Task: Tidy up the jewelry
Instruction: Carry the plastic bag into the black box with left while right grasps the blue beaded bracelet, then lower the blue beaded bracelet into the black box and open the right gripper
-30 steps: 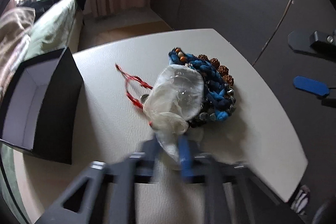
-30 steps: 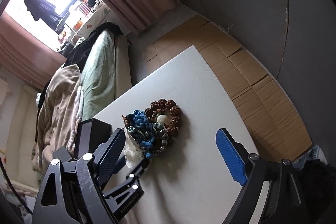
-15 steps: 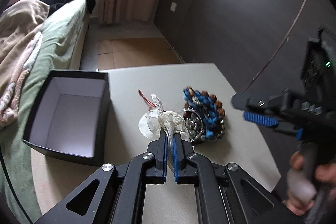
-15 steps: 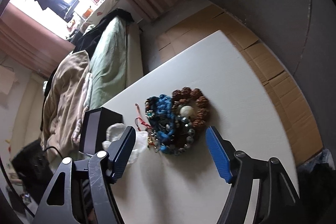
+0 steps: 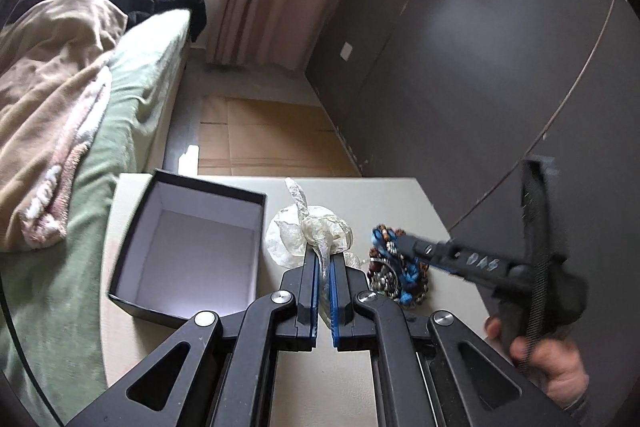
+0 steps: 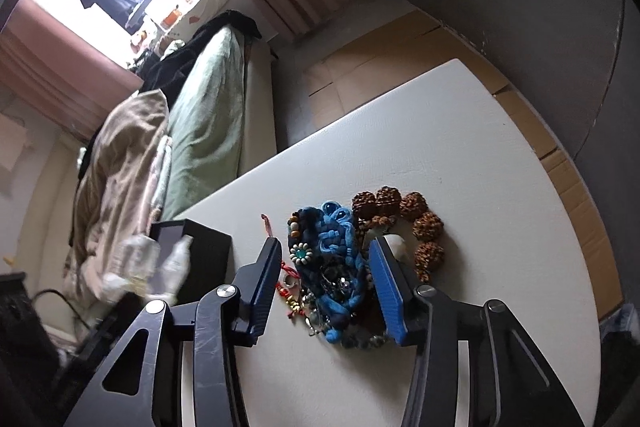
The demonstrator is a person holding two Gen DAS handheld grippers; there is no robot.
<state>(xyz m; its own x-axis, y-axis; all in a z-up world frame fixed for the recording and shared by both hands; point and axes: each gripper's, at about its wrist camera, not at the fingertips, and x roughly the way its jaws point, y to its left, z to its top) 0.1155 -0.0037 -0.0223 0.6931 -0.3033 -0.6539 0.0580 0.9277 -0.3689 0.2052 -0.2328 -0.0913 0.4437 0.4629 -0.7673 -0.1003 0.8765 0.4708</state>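
Note:
My left gripper (image 5: 325, 259) is shut on a sheer white organza pouch (image 5: 308, 231) and holds it above the white table (image 5: 360, 379), beside the open black box (image 5: 188, 247). The pouch shows blurred in the right wrist view (image 6: 148, 267). A pile of jewelry (image 6: 332, 267) lies on the table: blue braided pieces, brown seed beads (image 6: 416, 215), a red cord (image 6: 286, 271). My right gripper (image 6: 324, 263) is open, its jaws either side of the pile. It also shows in the left wrist view (image 5: 404, 247) over the pile (image 5: 396, 275).
The black box (image 6: 200, 259) stands at the table's left side, next to a bed with green sheet and beige blanket (image 5: 60, 99). A dark wall (image 5: 480, 67) runs behind the table. Cardboard (image 5: 264, 139) covers the floor beyond.
My left gripper has lifted the pouch off the pile and moved it left toward the box. My right gripper has come down around the jewelry pile.

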